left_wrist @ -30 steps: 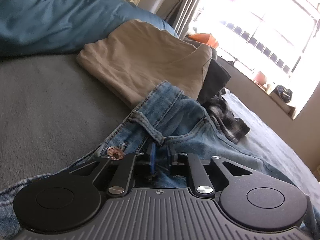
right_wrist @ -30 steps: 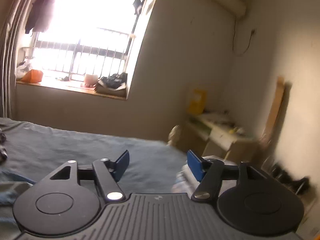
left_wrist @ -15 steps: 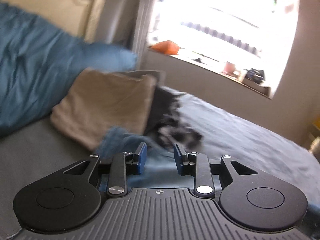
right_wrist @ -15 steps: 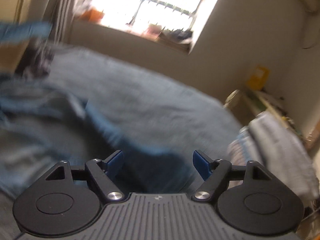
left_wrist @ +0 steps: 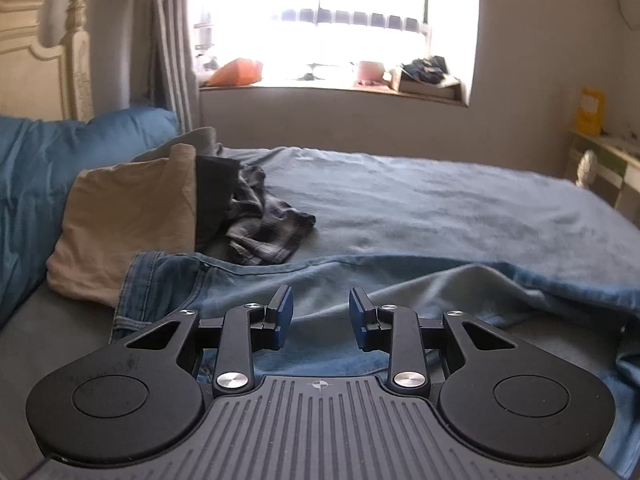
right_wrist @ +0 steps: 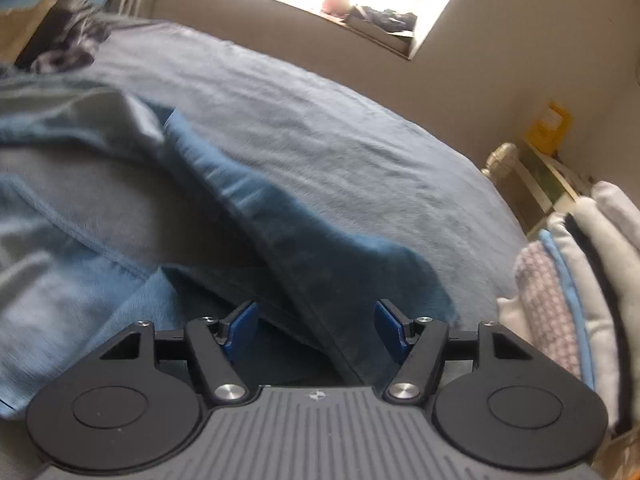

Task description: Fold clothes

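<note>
The left tool point(left_wrist: 320, 312) hangs over the bed point(left_wrist: 440, 204) with its blue pads apart and nothing between them; the jeans point(left_wrist: 360, 280) lie spread on the bedding beneath and beyond its tips. To its left, a folded tan garment point(left_wrist: 128, 216) leans against a blue pillow point(left_wrist: 36, 168), its lower edge overlapping the jeans' waistband. Just right of the tan piece sits a dark garment point(left_wrist: 212, 192), and a crumpled plaid shirt point(left_wrist: 264, 224) spills from it toward the jeans. Behind them are a cream headboard point(left_wrist: 44, 60), a grey curtain point(left_wrist: 168, 48) and a bright window with clutter on its sill point(left_wrist: 424, 84).

The right tool point(right_wrist: 316, 328) is low over the jeans point(right_wrist: 256, 208), jaws wide but closing; a dark denim fold runs down between the pads, which do not press on it. The view is blurred. At the far right a stack of folded pale clothes point(right_wrist: 572, 272) sits close beside the tool.
</note>
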A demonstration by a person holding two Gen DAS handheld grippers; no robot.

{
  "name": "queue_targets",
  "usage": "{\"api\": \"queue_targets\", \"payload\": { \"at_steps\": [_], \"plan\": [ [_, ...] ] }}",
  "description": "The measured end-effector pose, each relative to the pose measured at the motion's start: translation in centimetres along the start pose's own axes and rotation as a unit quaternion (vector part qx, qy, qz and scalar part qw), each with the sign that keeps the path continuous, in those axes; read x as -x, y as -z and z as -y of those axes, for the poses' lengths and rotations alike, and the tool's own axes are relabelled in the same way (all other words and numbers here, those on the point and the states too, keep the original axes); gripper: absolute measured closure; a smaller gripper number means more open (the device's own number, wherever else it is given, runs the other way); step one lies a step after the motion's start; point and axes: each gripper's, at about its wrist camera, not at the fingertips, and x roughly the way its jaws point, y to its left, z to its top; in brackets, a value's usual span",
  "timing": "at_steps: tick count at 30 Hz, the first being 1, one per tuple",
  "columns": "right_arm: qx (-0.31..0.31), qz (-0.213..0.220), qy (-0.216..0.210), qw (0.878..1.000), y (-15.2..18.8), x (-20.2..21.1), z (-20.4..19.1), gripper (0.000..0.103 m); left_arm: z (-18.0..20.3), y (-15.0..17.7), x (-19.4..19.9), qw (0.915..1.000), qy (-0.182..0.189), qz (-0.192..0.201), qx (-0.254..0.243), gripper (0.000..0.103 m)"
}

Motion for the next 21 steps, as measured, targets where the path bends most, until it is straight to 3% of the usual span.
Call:
{"api": "queue_targets", "payload": {
  "at_steps": [2, 3, 4, 8, 12, 17, 21],
  "plan": [
    [0.002, -0.002, 0.007, 1.0, 0.1, -1.0, 0.2, 0.062, 0.3, -0.1, -0.7, 0.9998, 0.002, -0.013, -0.015, 0.073],
    [-0.008, 0.001, 0.007, 1.0, -0.1, -1.4, 0.8, 0.089, 0.4, 0.0, -1.4, 0.9995, 0.002, -0.025, -0.021, 0.073],
    [-0.018, 0.003, 0.007, 1.0, -0.4, -1.8, 1.3, 0.098, 0.5, 0.0, -2.2, 0.999, 0.002, -0.036, -0.027, 0.073],
    [-0.055, 0.03, 0.021, 0.998, -2.7, -3.0, 4.5, 0.101, 0.8, 0.4, -5.4, 0.9975, -0.002, -0.061, -0.035, 0.073],
    [-0.097, 0.028, 0.029, 0.994, -6.6, -5.1, 9.0, 0.101, 1.0, 0.7, -9.1, 0.9966, -0.001, -0.079, -0.023, 0.073],
    [-0.127, -0.007, 0.03, 0.991, -11.4, -9.8, 12.3, 0.101, 0.7, 0.1, -13.0, 0.9963, -0.001, -0.085, -0.011, 0.073],
    [-0.148, -0.047, 0.021, 0.988, -13.4, -13.7, 13.6, 0.101, 0.3, -0.8, -15.1, 0.996, 0.005, -0.088, -0.014, 0.073]
  ]
}}
